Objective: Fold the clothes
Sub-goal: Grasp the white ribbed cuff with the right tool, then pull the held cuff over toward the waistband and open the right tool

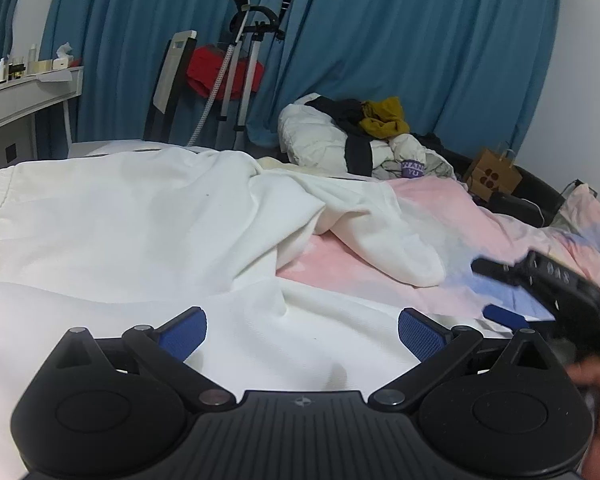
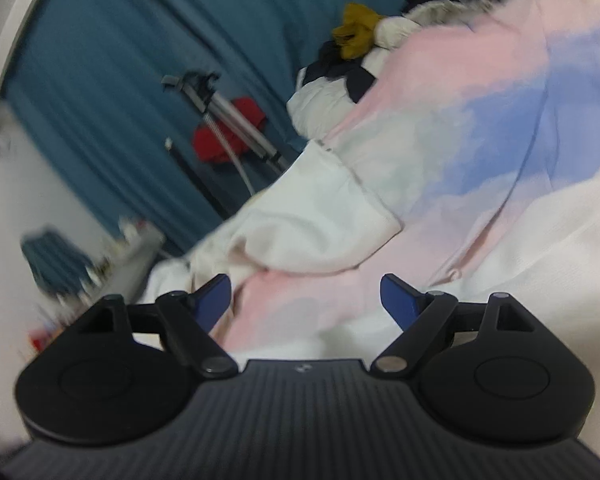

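A white garment [image 1: 140,216] lies spread and rumpled across a bed with a pink and blue sheet [image 1: 440,208]. One of its sleeves [image 1: 392,240] runs out to the right over the sheet. My left gripper [image 1: 302,316] hovers low over the garment's near part, open, with only cloth below its blue pads. My right gripper [image 1: 490,290] comes in from the right edge, held by a hand. In the tilted, blurred right wrist view this gripper [image 2: 305,284] stands open over the sheet [image 2: 460,120] with nothing between its pads; the white garment [image 2: 312,216] lies just ahead.
A pile of clothes [image 1: 360,136] in white, black and mustard sits at the bed's far side, with a brown paper bag [image 1: 492,176] to its right. Behind are blue curtains [image 1: 420,40], a garment steamer stand [image 1: 240,60] with a red cloth [image 1: 212,72], and a white dressing table [image 1: 28,92] at left.
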`<action>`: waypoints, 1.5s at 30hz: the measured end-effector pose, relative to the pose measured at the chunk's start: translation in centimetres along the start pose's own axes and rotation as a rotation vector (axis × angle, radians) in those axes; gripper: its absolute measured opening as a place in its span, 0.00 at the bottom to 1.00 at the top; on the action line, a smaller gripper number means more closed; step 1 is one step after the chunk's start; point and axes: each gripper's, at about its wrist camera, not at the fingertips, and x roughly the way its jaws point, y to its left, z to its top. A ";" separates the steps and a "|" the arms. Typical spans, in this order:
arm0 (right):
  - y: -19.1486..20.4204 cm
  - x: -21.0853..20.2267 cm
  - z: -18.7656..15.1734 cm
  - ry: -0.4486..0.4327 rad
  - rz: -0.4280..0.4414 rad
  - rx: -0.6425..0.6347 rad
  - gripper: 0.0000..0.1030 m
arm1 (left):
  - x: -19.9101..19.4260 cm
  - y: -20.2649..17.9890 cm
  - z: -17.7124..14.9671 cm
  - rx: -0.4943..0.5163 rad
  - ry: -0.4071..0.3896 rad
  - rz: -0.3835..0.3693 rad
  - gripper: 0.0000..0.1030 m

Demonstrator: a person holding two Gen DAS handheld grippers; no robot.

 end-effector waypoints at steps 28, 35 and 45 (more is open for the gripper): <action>-3.1 9.2 10.3 -0.139 -0.060 0.148 0.11 | 3.7 0.9 -1.3 -0.062 0.035 0.039 1.00; -1.4 3.1 22.6 -0.351 -0.203 -0.018 0.10 | 4.2 1.6 -0.8 -0.052 0.021 0.049 1.00; -14.4 -6.6 22.7 -0.381 -0.552 0.093 0.07 | 3.6 2.0 -0.2 -0.078 0.005 0.024 1.00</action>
